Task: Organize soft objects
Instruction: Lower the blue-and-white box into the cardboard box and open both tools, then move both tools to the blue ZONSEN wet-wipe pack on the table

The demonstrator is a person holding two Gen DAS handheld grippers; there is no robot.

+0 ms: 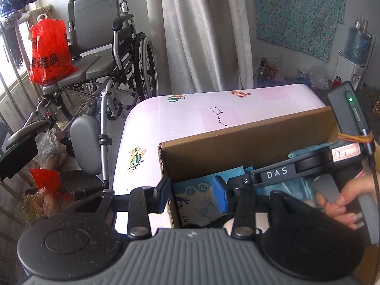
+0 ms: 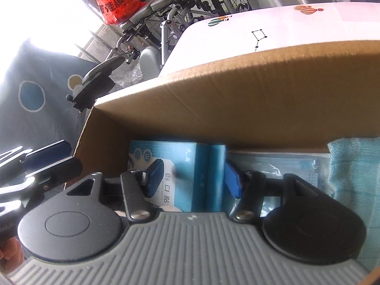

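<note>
Between and ahead of both sets of fingers stands the cardboard box [image 2: 237, 90], resting on the pink tabletop [image 1: 190, 111]; its far wall rises beyond every fingertip.

1. Box contents. Directly between the fingers of the right gripper [image 2: 192, 178] stands the blue bandage carton [image 2: 190, 166], upright on the box floor. Its long axis runs away from the fingers, toward the far wall. To the right of the right finger lies a flat pack of face masks [image 2: 285, 163], and further right a light blue cloth [image 2: 353, 178], both inside the box.

2. Right gripper. The fingers are apart and straddle the carton, one blue pad on each side. The left pad overlaps the carton's printed face; contact on either side cannot be confirmed.

3. Left gripper [image 1: 192, 193]. The fingers are apart and straddle the box's near left corner: the left finger is outside the wall, the right finger inside. Nothing is held.

4. Judgement. The right hand is nearer the carton; it lies already in the gap, so the next move turns on closure across its short axis.
</note>
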